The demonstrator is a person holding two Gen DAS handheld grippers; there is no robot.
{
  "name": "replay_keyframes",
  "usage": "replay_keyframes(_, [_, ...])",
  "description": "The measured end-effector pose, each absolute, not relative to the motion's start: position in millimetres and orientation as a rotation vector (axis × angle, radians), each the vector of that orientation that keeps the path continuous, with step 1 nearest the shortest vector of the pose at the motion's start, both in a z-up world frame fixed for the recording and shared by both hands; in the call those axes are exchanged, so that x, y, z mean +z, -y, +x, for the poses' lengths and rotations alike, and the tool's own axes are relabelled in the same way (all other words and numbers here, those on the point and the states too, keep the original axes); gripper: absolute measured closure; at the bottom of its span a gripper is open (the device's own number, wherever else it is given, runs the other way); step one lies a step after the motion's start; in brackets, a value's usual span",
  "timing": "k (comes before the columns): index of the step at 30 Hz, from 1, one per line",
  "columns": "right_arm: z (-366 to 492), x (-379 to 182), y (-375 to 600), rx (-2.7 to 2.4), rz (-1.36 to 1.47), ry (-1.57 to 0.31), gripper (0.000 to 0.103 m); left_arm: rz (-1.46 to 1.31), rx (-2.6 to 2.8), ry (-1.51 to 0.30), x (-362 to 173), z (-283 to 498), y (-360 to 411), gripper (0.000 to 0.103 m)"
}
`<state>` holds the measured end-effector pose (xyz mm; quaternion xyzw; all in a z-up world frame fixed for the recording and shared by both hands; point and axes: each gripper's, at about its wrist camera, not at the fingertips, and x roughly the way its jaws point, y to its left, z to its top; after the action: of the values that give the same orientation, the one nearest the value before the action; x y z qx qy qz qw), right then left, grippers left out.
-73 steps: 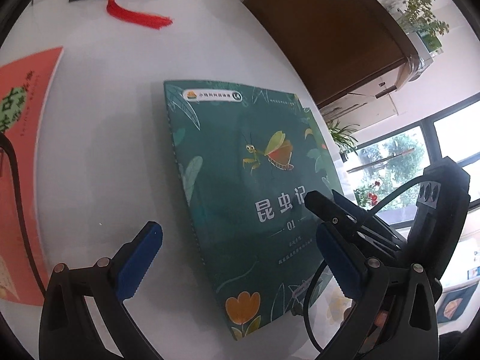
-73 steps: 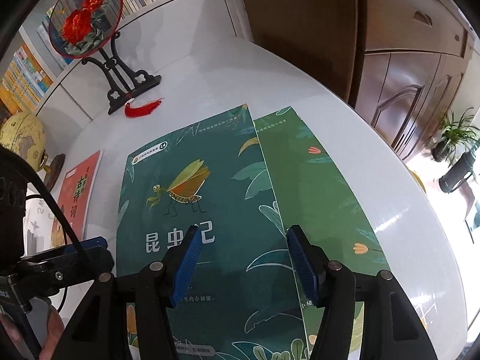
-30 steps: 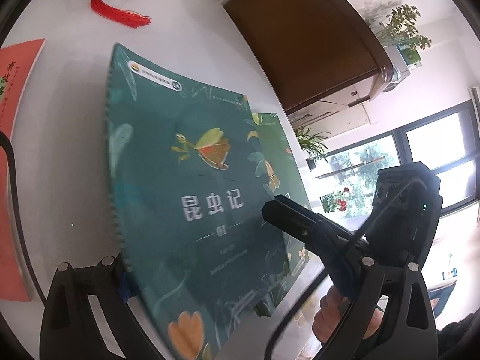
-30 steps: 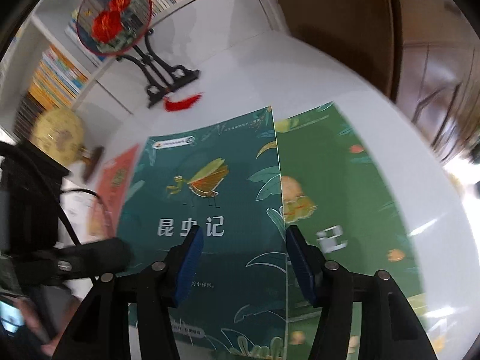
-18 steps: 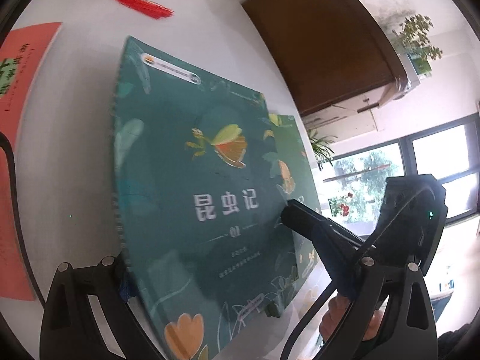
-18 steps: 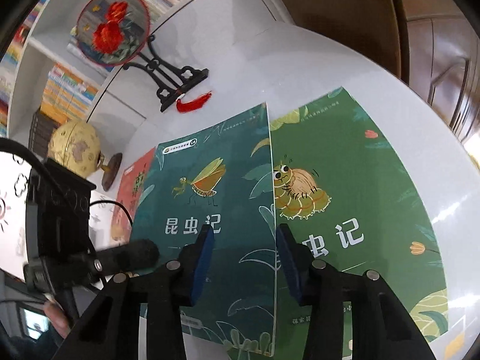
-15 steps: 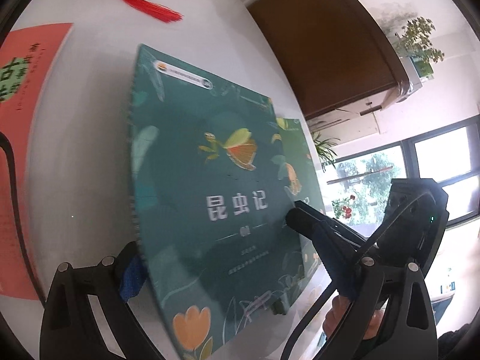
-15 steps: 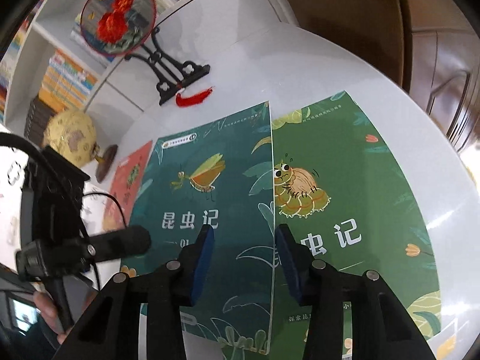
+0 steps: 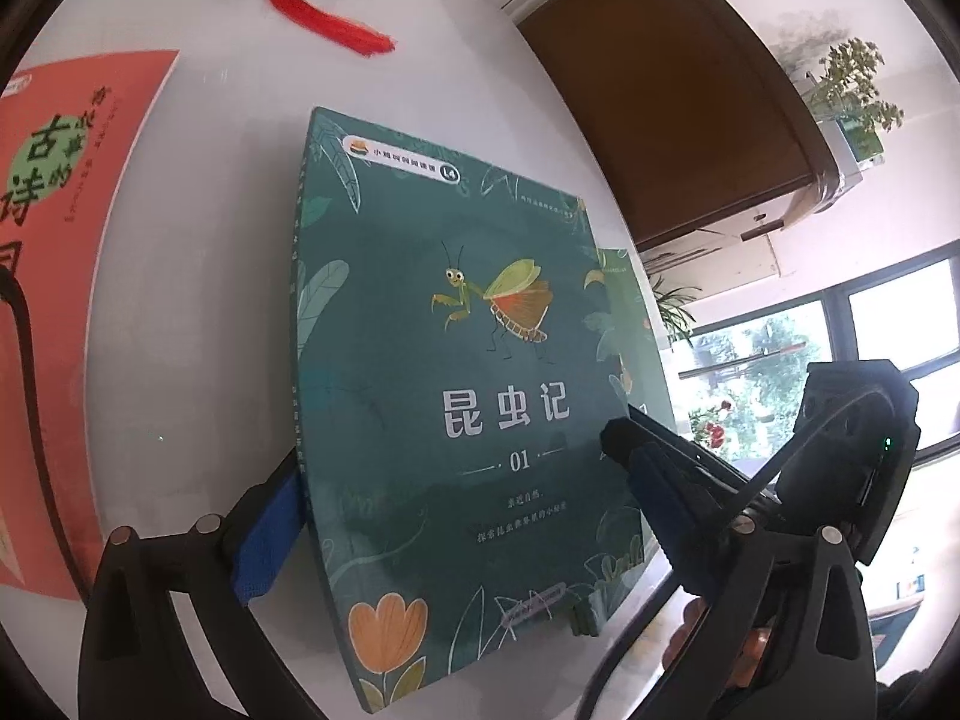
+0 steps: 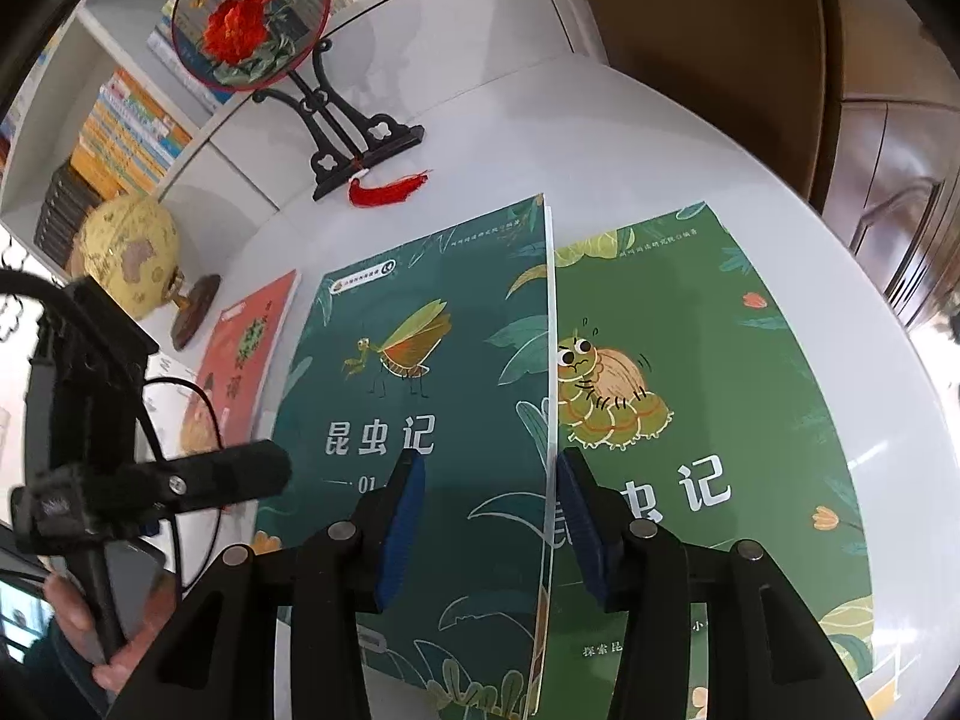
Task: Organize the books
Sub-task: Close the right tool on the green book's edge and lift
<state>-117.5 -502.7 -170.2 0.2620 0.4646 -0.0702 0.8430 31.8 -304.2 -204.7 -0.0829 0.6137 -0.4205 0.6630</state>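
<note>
- A dark teal book (image 9: 480,360) with a mantis on its cover is seen at the centre of the white table (image 9: 198,240), its spine towards 9 o'clock.
- Its 3 o'clock edge is raised off the surface, so the cover is tilted; the white page edge is shown in the right wrist view.
- A lighter green book (image 10: 690,420) with a caterpillar is laid flat just beside it at 3 o'clock, partly overlapped by the raised edge.
- An orange book (image 9: 60,240) is laid at 9 o'clock of the teal one, apart from it.
- The left gripper (image 9: 450,459) is set around the teal book's 6 o'clock half. One blue pad is tucked behind the spine edge and the other finger is held over the cover near the title.
- The fingers are spread wide with the book between them. Whether it is actually clamped cannot be told.
- The right gripper (image 10: 490,459) is placed astride the raised edge, with its jaws opening. One pad is held over the teal cover and the other over the green book, and the edge is not pressed from both sides.
- A hand (image 10: 120,648) is seen on the left gripper's handle at 8 o'clock in the right wrist view.
- A red tassel (image 9: 324,18) and a round embroidered fan (image 10: 252,24) on a black stand are placed at 12 o'clock, with a globe (image 10: 129,252) at 10 o'clock.
</note>
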Motion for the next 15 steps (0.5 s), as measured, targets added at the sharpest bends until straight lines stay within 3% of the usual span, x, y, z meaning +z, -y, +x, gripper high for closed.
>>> replay_keyframes(12, [-121.9,-150.9,510.0,0.131,0.809,-0.839,0.059,-0.205,-0.946,-1.385,-204.5,36.9,298.3,0.004])
replay_keyframes(15, [-108.4,-156.7,495.2,0.095,0.736,-0.901,0.059,-0.189,-0.917,-1.393,-210.8,36.5,296.5,0.005])
